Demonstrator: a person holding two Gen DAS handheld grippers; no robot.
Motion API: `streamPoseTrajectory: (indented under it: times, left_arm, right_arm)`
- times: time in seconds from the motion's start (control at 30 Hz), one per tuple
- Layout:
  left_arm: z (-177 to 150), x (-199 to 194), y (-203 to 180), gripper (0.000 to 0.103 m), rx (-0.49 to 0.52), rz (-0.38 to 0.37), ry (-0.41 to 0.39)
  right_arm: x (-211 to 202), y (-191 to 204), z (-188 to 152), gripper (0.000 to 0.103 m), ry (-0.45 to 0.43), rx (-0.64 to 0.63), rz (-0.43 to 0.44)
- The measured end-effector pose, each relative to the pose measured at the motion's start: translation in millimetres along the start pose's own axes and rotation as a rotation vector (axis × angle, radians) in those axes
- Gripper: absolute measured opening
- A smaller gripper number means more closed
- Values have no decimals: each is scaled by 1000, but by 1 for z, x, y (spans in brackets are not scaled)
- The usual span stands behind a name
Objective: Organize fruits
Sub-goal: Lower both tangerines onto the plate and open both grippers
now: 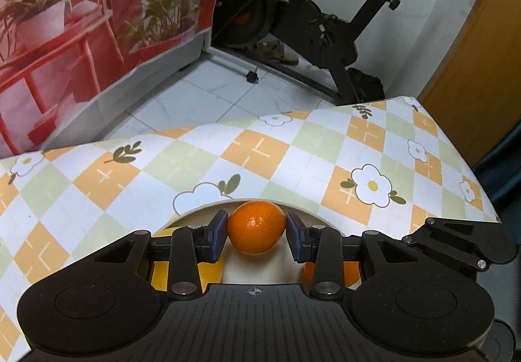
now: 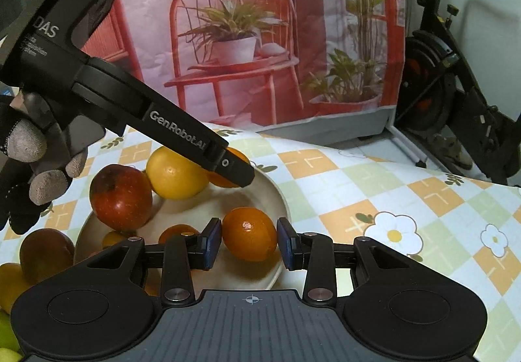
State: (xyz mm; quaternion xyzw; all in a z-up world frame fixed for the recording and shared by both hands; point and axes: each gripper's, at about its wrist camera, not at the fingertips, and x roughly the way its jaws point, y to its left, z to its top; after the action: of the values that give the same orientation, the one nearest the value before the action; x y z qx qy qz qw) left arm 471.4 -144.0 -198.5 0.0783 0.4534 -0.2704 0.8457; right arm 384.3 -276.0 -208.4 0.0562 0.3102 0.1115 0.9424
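Both claws pinch glossy round oranges (image 1: pixel 255 227) over smooth plate (image 2: pixel 276 196).

Left gripper (image 1: pixel 256 232) and right gripper (image 2: pixel 249 240) angle downward; each clamped on fruit

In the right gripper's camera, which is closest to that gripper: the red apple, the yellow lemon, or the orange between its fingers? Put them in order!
From the right gripper:
1. Orange, held between its pads.
2. Red apple, left on the plate.
3. Yellow lemon, behind the apple, farther back.
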Motion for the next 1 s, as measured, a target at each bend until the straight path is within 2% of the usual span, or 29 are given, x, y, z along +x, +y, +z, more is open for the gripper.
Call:
streamPoseTrajectory:
  times: [0.27,0.6,0.8,1.0]
  left_arm:
    - [1,6,-2,41,3,-2,20]
    - [0,1,-5,44,3,12,4]
    - [-5,-32,-7,44,-20,19,-67]
    - [-25,-89,-9,44,-24,58,-169]
  right_arm:
    - [6,1,1,34,13,-3,-4]
    - [4,2,2,35,11,19,-9]
    - [-17,6,1,35,-33,60,-24]
    - [-58,15,-15,36,-112,164,-37]
